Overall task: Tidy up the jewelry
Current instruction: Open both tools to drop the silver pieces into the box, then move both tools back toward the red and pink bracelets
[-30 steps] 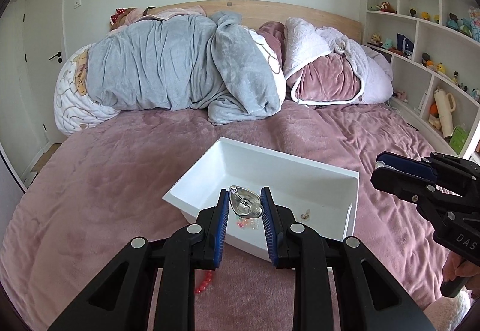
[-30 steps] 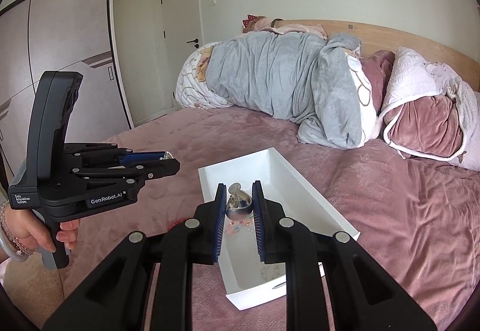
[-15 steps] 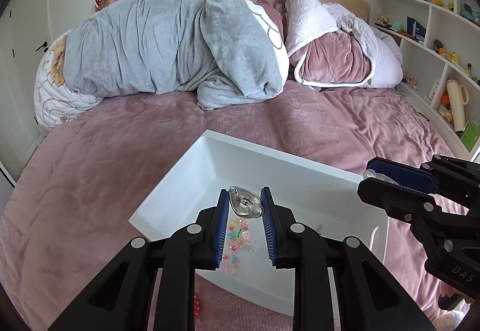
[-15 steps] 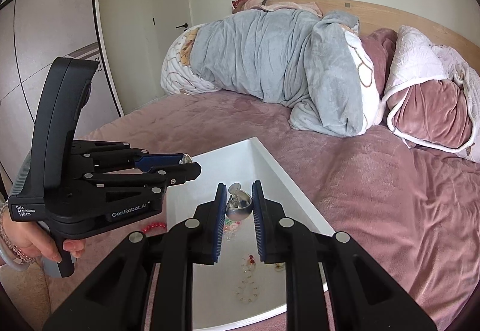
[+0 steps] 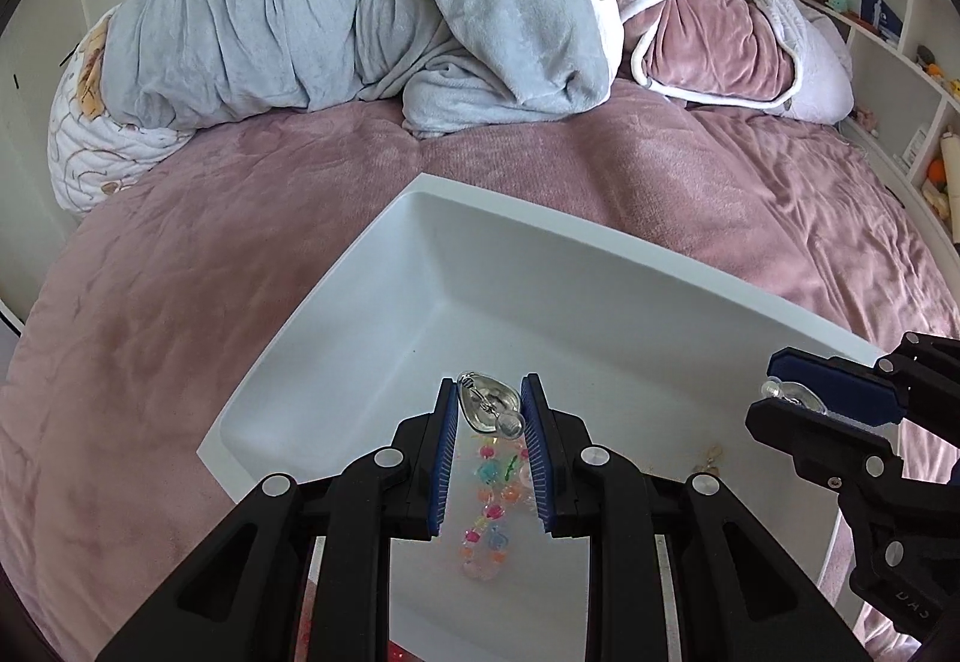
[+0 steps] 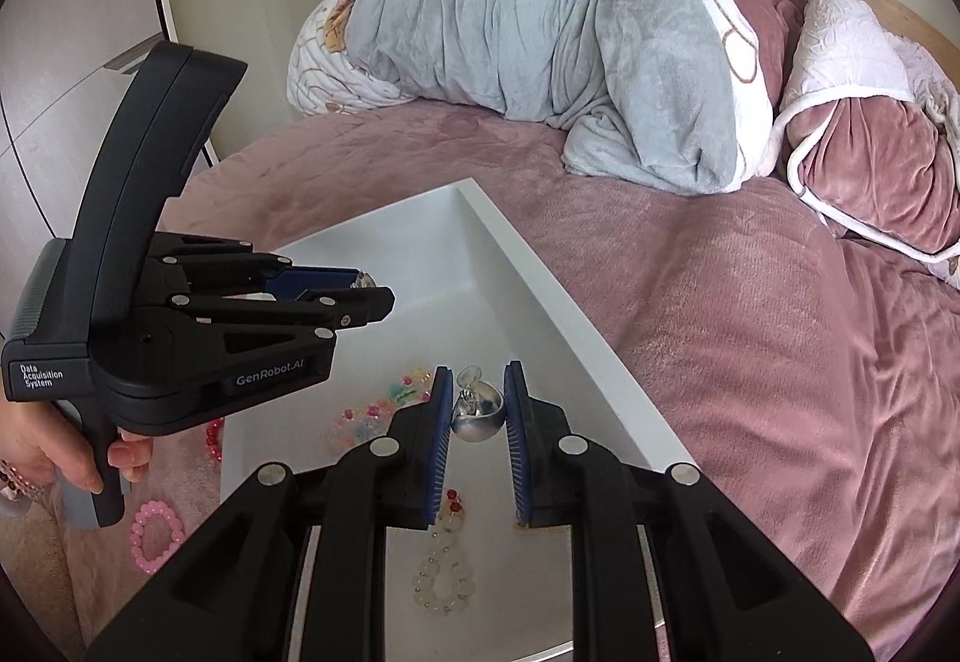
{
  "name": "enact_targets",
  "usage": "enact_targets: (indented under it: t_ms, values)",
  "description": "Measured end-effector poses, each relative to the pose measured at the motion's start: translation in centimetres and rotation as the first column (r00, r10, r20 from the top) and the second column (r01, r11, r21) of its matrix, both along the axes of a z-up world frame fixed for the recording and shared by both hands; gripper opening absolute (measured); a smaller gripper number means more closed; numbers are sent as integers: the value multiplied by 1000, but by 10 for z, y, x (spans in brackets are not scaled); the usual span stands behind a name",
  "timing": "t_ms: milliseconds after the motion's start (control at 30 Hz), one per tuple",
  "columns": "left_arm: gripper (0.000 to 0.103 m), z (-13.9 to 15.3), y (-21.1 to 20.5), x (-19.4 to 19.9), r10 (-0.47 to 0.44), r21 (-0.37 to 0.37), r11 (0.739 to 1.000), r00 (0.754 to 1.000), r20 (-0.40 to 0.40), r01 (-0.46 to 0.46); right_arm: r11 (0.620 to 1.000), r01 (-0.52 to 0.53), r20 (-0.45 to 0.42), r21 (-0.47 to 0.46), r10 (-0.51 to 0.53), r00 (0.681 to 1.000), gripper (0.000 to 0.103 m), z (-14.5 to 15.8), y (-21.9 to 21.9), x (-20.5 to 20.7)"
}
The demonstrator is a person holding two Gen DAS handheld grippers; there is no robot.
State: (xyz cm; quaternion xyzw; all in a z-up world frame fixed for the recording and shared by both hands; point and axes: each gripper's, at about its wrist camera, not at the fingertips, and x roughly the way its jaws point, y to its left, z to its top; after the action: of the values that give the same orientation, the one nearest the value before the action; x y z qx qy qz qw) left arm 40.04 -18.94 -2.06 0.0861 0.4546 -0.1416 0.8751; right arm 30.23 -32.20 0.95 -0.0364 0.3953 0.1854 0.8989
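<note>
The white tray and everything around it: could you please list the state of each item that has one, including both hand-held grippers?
left hand-held gripper: shut on a silver earring, over the tray.
right hand-held gripper: shut on a silver ball earring, over the tray.
white tray: open-topped, on the bed, holding jewelry.
colorful bead bracelet: lying in the tray.
pink bead bracelet: outside the tray, on the bed.

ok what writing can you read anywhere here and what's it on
"GenRobot.AI": side of the left tool, right wrist view.
"Data Acquisition System": back end of its body, same view.
"DAS": on the right tool, left wrist view, seen upside down.
Blue card on the shelf: too small to read.
</note>
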Motion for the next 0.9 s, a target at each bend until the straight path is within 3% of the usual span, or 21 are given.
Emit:
enact_targets:
  t_ms: [267,367,500,633,767,833,900]
  values:
    - [28,-17,-7,-6,-26,48,998,999,-30,27,1000,0,-40,-23,-1,999,18,-16,1,-5]
    - [38,-18,-10,-12,-40,63,997,999,-22,42,999,-1,-44,-35,0,999,19,-16,2,-9]
    - [40,-13,-13,-17,-47,77,996,999,-3,47,999,1,-41,-45,-2,999,20,-14,1,-13]
    - [53,4,-13,-22,-34,66,997,999,41,31,999,12,-12,-49,-13,1000,44,-4,-1,-18]
    - [61,30,-16,-29,-49,85,996,992,119,39,999,13,27,-52,-12,1000,48,13,-1,-23]
    - [66,43,-17,-35,-52,86,996,986,162,38,998,18,55,-54,-15,998,58,24,-1,-26]
    - [71,58,-16,-42,-55,78,996,978,201,40,998,21,82,-53,-16,997,60,35,-2,-31]
